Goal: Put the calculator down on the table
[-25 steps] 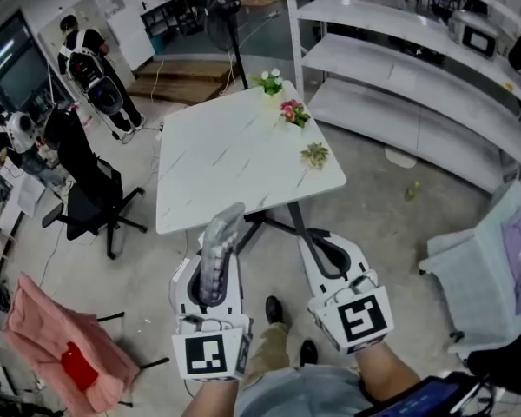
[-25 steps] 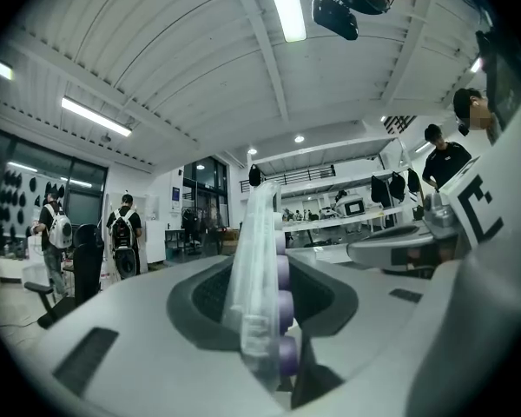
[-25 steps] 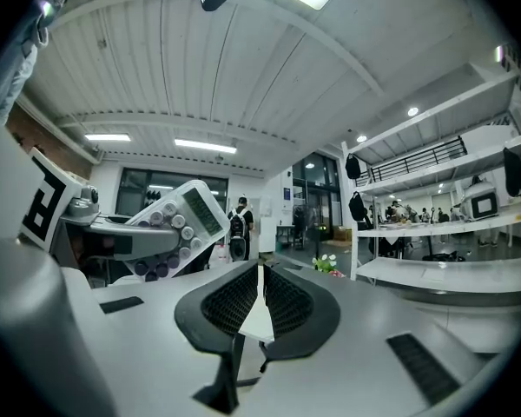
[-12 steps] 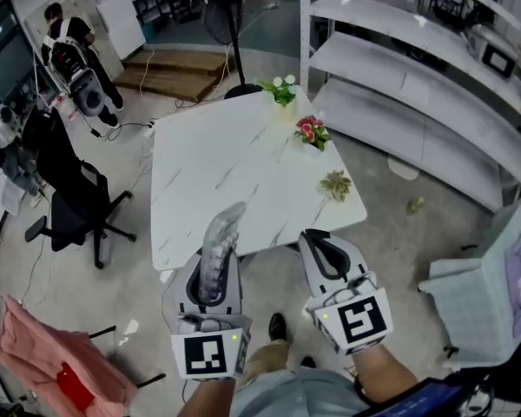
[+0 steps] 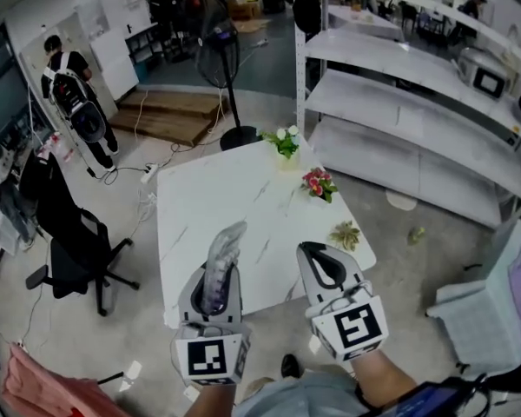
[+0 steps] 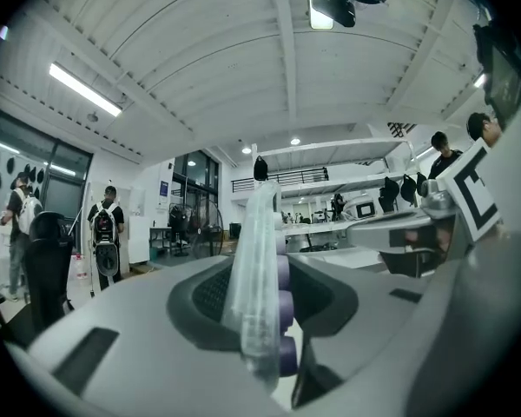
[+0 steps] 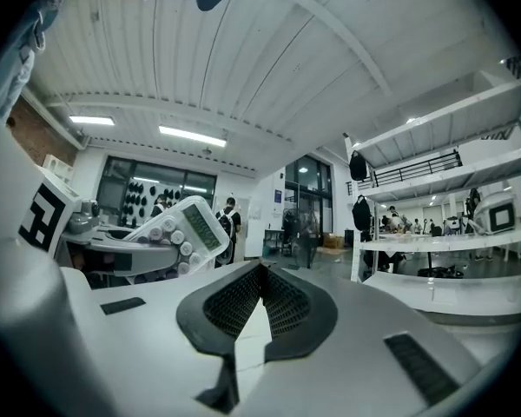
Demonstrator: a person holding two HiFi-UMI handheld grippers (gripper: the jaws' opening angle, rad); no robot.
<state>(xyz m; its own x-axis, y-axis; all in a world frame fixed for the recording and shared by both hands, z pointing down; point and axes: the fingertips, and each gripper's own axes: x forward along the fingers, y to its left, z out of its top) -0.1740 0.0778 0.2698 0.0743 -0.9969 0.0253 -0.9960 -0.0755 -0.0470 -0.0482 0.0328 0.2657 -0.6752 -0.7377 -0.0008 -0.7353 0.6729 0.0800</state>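
The calculator [image 5: 219,263], in a clear case with purple keys, stands on edge between the jaws of my left gripper [image 5: 210,278], which is shut on it. In the left gripper view the calculator [image 6: 256,276] rises out of the dark pads of that gripper [image 6: 269,320]. My right gripper [image 5: 323,263] is shut with nothing in it, beside the left one. In the right gripper view its pads meet at the tip of the gripper [image 7: 259,298], and the calculator [image 7: 187,228] shows at the left. Both grippers hang level over the near edge of the white marble table [image 5: 234,198].
At the table's far and right edges stand white flowers [image 5: 285,139], red flowers [image 5: 318,183] and a small green plant [image 5: 344,233]. A black office chair [image 5: 74,250] is at the left. Behind the table are a fan [image 5: 217,50] and white shelving [image 5: 399,102]; a person [image 5: 74,94] stands far left.
The table has come nearer and lower in view; both grippers have moved forward together from over the floor to over its near edge. The grip on the calculator is the same.
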